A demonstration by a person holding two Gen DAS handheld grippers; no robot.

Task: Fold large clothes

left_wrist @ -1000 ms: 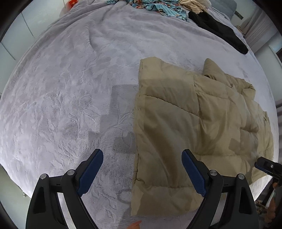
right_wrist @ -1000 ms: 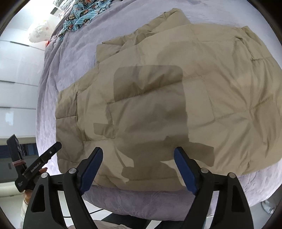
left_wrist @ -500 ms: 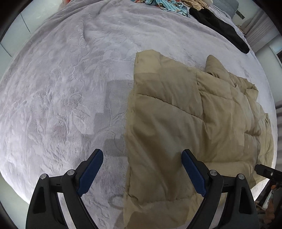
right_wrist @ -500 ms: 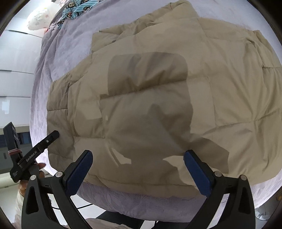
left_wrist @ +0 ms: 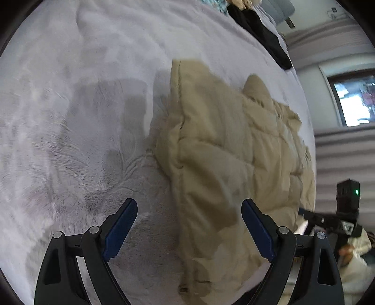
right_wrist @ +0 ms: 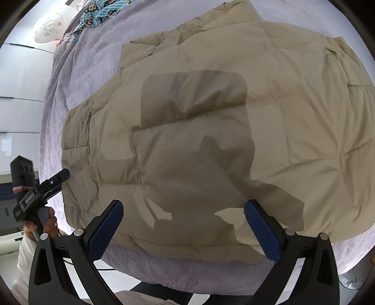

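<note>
Left gripper (left_wrist: 189, 224): jaws spread wide, nothing between the pads, poised over the near left edge of the tan quilted jacket (left_wrist: 234, 164). Against the view a second earlier, it has dropped closer to the jacket and tipped further down; the jacket edge fills more of the view and looks blurred. Right gripper (right_wrist: 183, 227): jaws at full spread, having just been opening, nothing pinched, above the jacket's near hem. The jacket lies flat on the grey bedspread (left_wrist: 82, 105), near the bed's front edge. Beyond the jacket, at the far end of the bedspread, lie a black garment (left_wrist: 260, 32) and a blue patterned cloth (right_wrist: 98, 16). No containers appear.
</note>
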